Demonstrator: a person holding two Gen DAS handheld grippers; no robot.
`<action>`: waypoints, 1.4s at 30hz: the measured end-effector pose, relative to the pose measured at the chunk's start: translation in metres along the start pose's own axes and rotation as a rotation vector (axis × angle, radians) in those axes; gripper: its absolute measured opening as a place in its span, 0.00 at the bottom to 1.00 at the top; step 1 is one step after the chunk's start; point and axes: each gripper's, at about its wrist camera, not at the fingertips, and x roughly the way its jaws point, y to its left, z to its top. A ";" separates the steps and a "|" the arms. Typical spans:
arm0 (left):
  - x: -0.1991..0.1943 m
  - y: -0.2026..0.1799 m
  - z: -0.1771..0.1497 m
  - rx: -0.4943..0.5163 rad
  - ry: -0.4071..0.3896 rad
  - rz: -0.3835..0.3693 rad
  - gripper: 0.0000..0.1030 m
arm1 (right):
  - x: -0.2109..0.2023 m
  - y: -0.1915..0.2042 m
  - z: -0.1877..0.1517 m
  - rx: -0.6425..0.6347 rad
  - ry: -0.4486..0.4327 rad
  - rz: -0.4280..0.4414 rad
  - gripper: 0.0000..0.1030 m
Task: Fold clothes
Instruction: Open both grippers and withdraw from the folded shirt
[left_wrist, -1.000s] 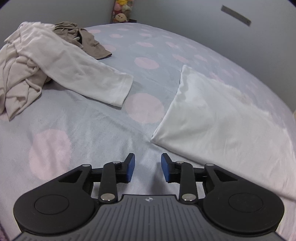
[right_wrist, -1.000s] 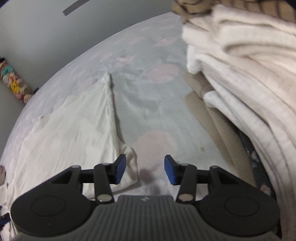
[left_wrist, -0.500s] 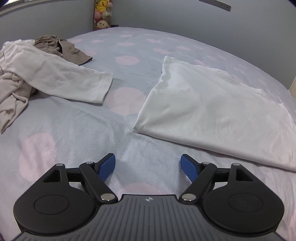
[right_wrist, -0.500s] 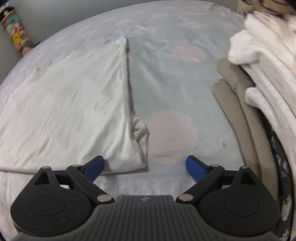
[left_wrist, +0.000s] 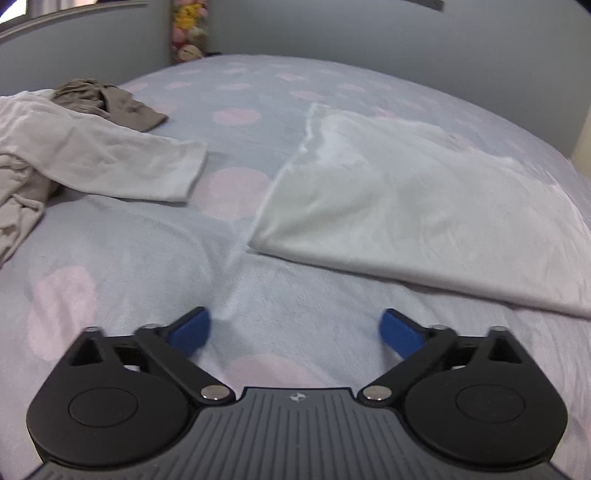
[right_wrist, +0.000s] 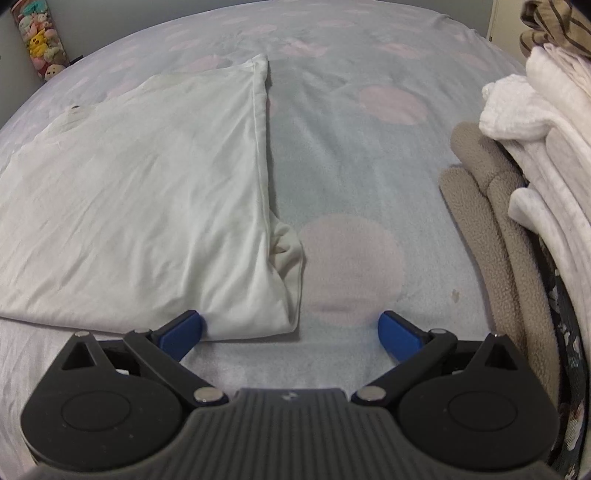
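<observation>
- Both grippers w/ blue fingers spread wide, nothing held: left gripper (left_wrist: 295, 330) over bare dotted bedspread (left_wrist: 155, 258), right gripper (right_wrist: 290, 328) low at the bed.
- Folded white garment (right_wrist: 147, 206) lies flat on bed; its near right corner sits just beside right gripper's left finger (right_wrist: 183, 328), contact unclear.
- Left view: same garment (left_wrist: 406, 206) ahead-right, apart from fingers.
- Far left: white long-sleeve top (left_wrist: 92, 155), brown garment (left_wrist: 114, 103) on it.
- Right edge: stacked white and tan fleece items (right_wrist: 517, 192).

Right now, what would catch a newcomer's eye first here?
A white folded garment lies flat on the pink-dotted bedspread, its near corner beside the right gripper, whose blue jaws are wide open. A stack of folded clothes rises at right; the left view shows an unfolded heap.
</observation>
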 end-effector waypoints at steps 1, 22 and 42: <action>0.000 -0.002 -0.001 0.008 0.000 0.006 1.00 | 0.000 -0.001 0.000 0.005 0.000 0.004 1.00; -0.002 -0.003 0.007 0.052 0.018 0.003 0.99 | -0.001 0.002 0.005 -0.013 0.001 -0.006 0.99; 0.025 -0.007 0.100 0.068 -0.047 -0.059 0.97 | -0.001 -0.004 0.120 0.052 -0.192 0.140 0.84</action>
